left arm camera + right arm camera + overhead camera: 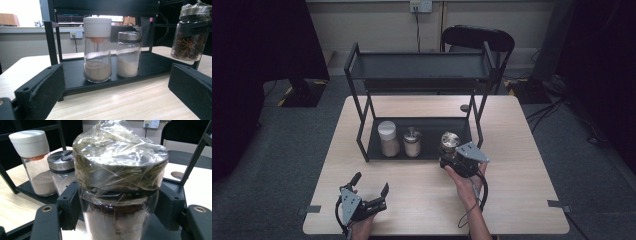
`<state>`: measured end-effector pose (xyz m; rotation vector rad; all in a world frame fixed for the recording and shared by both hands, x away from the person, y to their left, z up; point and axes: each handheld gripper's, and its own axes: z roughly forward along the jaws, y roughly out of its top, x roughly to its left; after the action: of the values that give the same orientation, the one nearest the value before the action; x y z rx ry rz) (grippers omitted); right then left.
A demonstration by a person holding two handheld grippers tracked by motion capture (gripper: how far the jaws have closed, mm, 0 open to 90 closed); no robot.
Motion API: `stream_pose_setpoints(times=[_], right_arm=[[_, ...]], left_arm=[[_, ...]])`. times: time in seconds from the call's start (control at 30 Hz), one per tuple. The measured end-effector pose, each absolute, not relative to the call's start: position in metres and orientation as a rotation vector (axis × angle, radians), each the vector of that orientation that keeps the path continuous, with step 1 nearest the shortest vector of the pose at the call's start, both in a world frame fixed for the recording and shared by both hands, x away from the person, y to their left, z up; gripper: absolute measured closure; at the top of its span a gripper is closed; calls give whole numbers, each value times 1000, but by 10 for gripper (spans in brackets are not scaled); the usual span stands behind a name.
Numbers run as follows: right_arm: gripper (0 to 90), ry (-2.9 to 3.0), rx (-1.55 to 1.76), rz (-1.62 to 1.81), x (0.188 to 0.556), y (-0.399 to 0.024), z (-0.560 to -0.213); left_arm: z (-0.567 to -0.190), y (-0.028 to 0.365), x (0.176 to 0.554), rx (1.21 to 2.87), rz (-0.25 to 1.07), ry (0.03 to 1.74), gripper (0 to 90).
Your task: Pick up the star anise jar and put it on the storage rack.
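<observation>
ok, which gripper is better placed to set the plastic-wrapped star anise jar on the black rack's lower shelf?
Right. The right gripper is shut on the plastic-wrapped glass jar of star anise, at the lower shelf of the black metal rack. The left gripper is open, holds nothing, near the table's front edge.

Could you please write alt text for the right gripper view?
The right gripper is shut on a glass jar whose metal lid is wrapped in plastic film. Behind it, at left, a white-capped shaker and a metal-capped shaker stand on a black shelf.
</observation>
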<state>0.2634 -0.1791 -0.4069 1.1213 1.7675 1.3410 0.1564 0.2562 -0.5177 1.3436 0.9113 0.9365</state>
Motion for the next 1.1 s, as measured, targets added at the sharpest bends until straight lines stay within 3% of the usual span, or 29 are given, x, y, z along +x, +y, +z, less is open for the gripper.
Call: stream_pose_setpoints(times=[0.53,1.1], right_arm=[[316,1757,1139,1338,285,-174,-394],[316,1751,1176,1267,306,-152,-404]], left_arm=[[-517,257,157,1347,930,910,1],[-518,258,157,1345,930,904,1]])
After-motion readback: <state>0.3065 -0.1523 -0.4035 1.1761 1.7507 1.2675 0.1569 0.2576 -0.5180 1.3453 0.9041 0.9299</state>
